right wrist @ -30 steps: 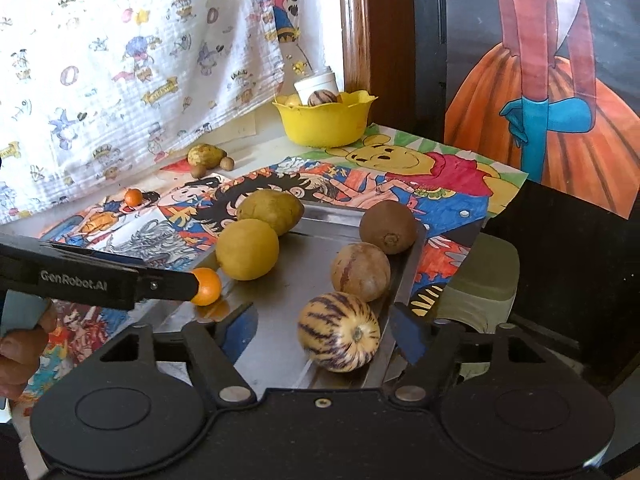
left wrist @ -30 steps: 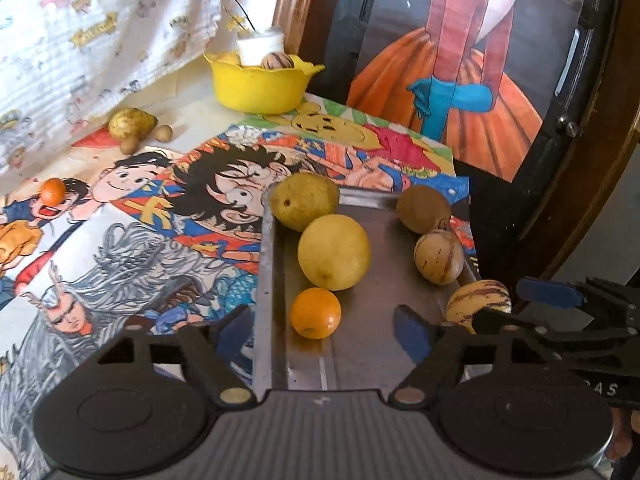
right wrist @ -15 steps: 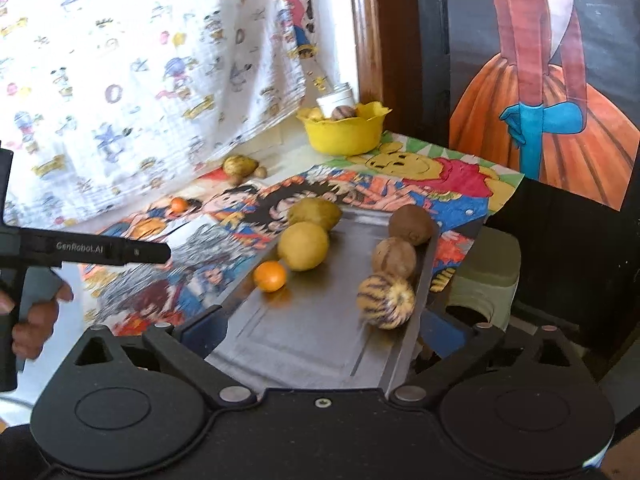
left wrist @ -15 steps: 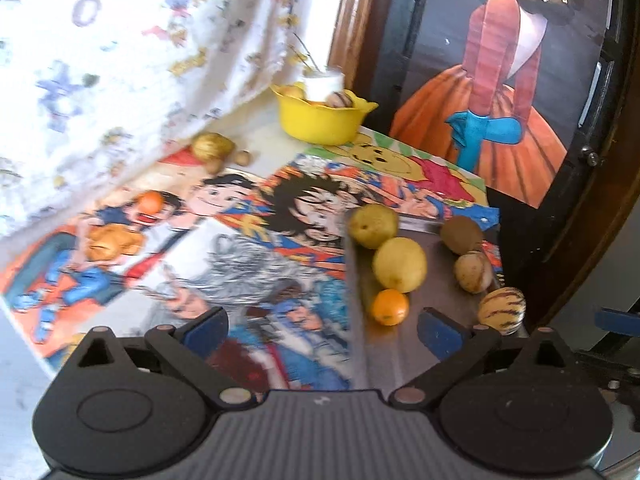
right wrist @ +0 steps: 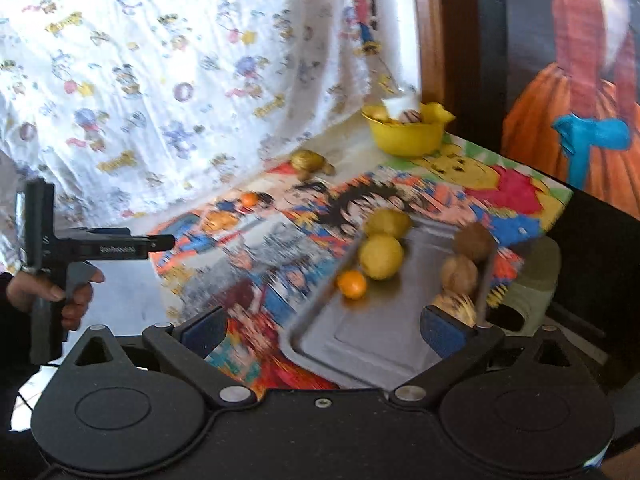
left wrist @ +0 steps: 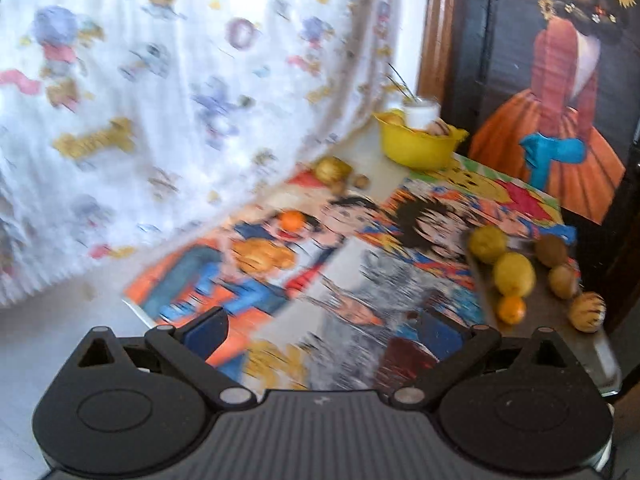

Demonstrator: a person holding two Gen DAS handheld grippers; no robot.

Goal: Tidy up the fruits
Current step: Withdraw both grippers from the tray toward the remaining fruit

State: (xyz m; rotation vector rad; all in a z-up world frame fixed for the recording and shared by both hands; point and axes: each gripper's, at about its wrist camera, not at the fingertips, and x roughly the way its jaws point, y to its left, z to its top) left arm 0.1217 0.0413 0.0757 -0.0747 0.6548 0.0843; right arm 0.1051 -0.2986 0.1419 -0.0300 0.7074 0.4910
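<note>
Left gripper (left wrist: pixel 320 332): jaws spread wide with nothing between them, having just been opening; it hangs above the cartoon-printed cloth (left wrist: pixel 360 264), to the left of the tray (left wrist: pixel 592 344). Right gripper (right wrist: pixel 320 330): jaws likewise spread wide and empty, having just been opening; it hangs over the near end of the tray (right wrist: pixel 360 344). In the right wrist view the left gripper (right wrist: pixel 160 242) appears at the left edge, held by a hand (right wrist: pixel 60 292).

Fruits on the tray, left column from far to near: a green-yellow fruit (right wrist: pixel 388 222), a lemon (right wrist: pixel 380 257), a small orange (right wrist: pixel 352 284). Right column: a brown fruit (right wrist: pixel 474 242), a tan fruit (right wrist: pixel 460 274), and a striped fruit (right wrist: pixel 454 304), partly hidden behind the right finger.

Off the tray: a second orange (left wrist: pixel 291 220) on the cloth, a knobbly yellow fruit (left wrist: pixel 332 170) with small brown ones beside it, and a yellow bowl (left wrist: pixel 420 148) at the far end holding a white cup (left wrist: pixel 420 114). A patterned curtain (left wrist: pixel 160 100) hangs behind. Both views are motion-blurred.
</note>
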